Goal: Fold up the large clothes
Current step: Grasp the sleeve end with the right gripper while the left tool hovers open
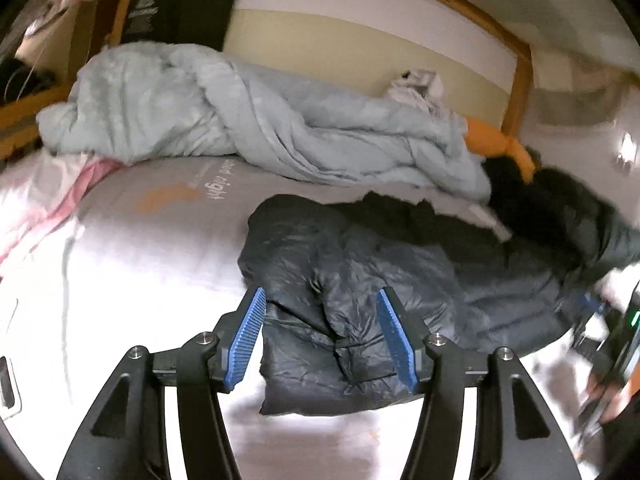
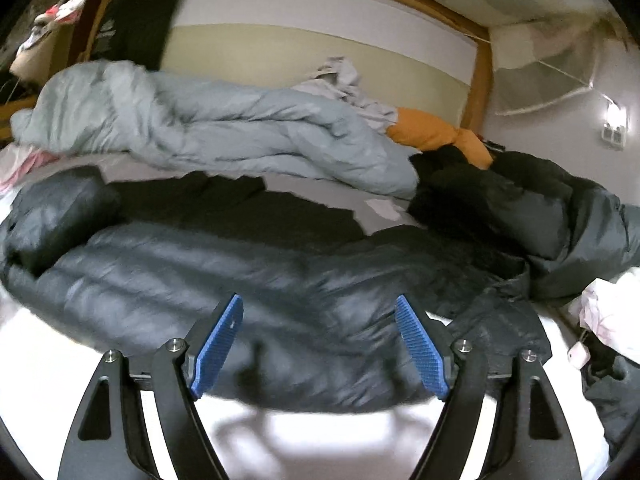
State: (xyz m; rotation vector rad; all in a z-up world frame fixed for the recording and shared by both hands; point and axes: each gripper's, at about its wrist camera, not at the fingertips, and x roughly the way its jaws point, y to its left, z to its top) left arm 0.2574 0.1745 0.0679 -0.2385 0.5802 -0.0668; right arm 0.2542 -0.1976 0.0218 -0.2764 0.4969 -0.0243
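A dark, shiny puffer jacket [image 1: 360,272] lies spread across the pale bed sheet [image 1: 140,264]. In the left wrist view one crumpled end of it reaches toward the near edge of the bed. My left gripper [image 1: 322,294] hovers over that end with its blue pads [image 1: 244,340] apart, and the fabric shows between them untouched. In the right wrist view the jacket [image 2: 240,272] runs the full width of the picture. My right gripper [image 2: 320,300] stands open wide above its near hem with nothing clamped.
A bunched light blue duvet [image 1: 200,120] fills the back of the bed, with an orange cloth [image 1: 500,144] and a second dark coat [image 2: 560,208] to its right. Pink and white fabric [image 1: 40,208] lies at left. A wooden frame [image 1: 520,80] stands behind.
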